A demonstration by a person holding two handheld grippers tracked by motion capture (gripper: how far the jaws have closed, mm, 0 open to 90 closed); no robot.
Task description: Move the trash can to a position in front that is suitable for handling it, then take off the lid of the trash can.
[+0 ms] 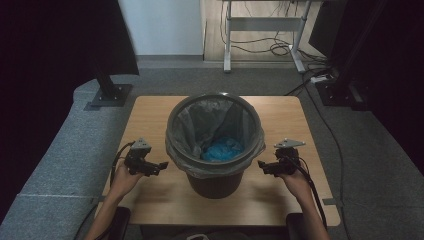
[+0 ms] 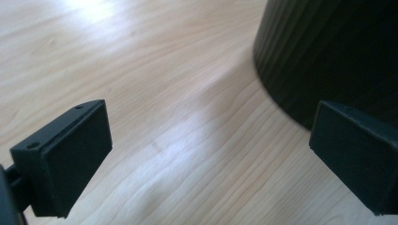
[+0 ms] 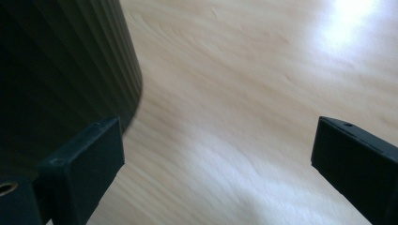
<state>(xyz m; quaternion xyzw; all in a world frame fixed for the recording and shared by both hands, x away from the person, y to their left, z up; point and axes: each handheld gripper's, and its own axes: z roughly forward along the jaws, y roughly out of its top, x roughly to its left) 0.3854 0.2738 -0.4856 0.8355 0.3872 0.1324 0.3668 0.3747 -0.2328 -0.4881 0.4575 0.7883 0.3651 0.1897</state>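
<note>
Your left tongs (image 1: 161, 165) and right tongs (image 1: 261, 164) both gape, empty, with the bin (image 1: 215, 145) standing on the desk (image 1: 150, 107) between them, just beside each. Its liner (image 1: 200, 117) looks thin, soft and slippery, folded over the rim. You'd best pinch that overhanging fold nearest each tongs, gently, since it likely tears.

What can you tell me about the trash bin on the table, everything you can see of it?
The trash bin is round, dark and ribbed on its outer wall, and stands upright at the middle of the wooden table. A grey plastic liner is folded over its rim. Something crumpled and blue lies at the bottom. The left gripper and right gripper flank it, open, not touching.
</note>
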